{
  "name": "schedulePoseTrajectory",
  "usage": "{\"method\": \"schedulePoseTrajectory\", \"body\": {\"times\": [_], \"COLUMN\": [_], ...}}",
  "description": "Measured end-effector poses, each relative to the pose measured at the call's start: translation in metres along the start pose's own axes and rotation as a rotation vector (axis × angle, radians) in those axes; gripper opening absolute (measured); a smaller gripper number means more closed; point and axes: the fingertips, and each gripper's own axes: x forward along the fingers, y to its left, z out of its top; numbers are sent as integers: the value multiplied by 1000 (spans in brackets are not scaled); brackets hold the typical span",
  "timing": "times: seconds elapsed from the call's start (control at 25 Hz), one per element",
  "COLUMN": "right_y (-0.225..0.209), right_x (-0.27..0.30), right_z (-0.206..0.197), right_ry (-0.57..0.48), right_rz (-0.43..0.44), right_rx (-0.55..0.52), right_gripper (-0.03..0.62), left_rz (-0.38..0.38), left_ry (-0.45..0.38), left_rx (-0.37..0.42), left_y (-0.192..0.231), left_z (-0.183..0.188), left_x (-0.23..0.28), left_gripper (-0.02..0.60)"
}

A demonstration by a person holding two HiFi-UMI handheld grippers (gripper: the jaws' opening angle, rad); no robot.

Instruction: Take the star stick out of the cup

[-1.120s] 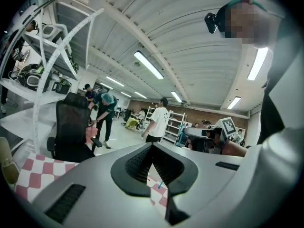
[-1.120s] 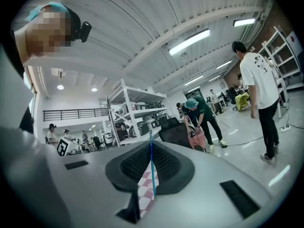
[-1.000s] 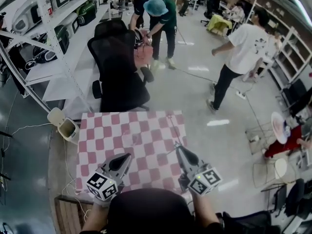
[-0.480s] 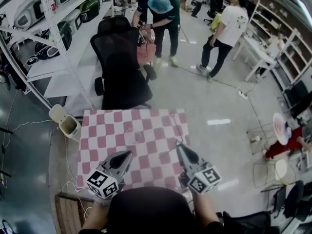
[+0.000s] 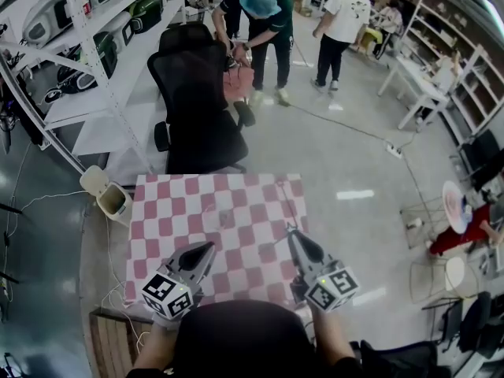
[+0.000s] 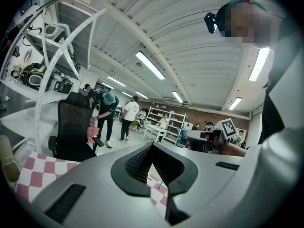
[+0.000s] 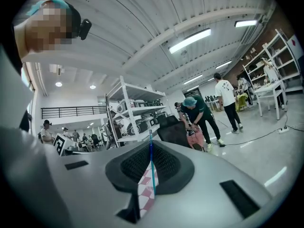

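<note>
Over near edge of red-and-white checkered surface (image 5: 165, 211): both grippers side by side, well apart, pointed away from wearer, marker cubes toward body.

Left gripper (image 5: 208, 247): above near-left squares. Jaws set together into a narrow wedge, tips meeting, nothing gripped. Through the slit in left gripper view, only checkered cloth and a short teal sliver farther off.

Right gripper (image 5: 292, 231): above near-right squares, close to surface's right edge. Jaws nearly together, pinched on star stick (image 7: 152, 148). Thin teal-blue shaft upright between the pads in right gripper view, projecting past the tips. In head view, visible as a fine line slanting away and slightly left from the jaw tips, over far-right squares toward far edge. Star end too small to make out. Clear of the cloth or touching it: cannot tell.

Beyond far edge of surface: black mesh office chair (image 5: 197, 116), back turned toward the surface.

To left: white shelving rack (image 5: 96, 50), appliances on its shelves.

On floor just beside surface's far-left corner: pale bin (image 5: 106, 199).

Farther back on grey floor: person in teal cap (image 5: 264, 22) bent forward behind the chair; person in white shirt (image 5: 342, 14) standing, back turned.
</note>
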Motion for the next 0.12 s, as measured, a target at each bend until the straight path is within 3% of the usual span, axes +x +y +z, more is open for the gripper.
{"method": "schedulePoseTrajectory", "body": {"times": [0.12], "right_y": [-1], "right_x": [2], "right_z": [-1], "right_ry": [1], "right_rz": [1], "right_rx": [-4], "right_gripper": [25], "left_rz": [4], "left_ry": [0], "left_rx": [-5], "left_y": [1], "left_z": [-1], "left_x": [1], "left_gripper": [40]}}
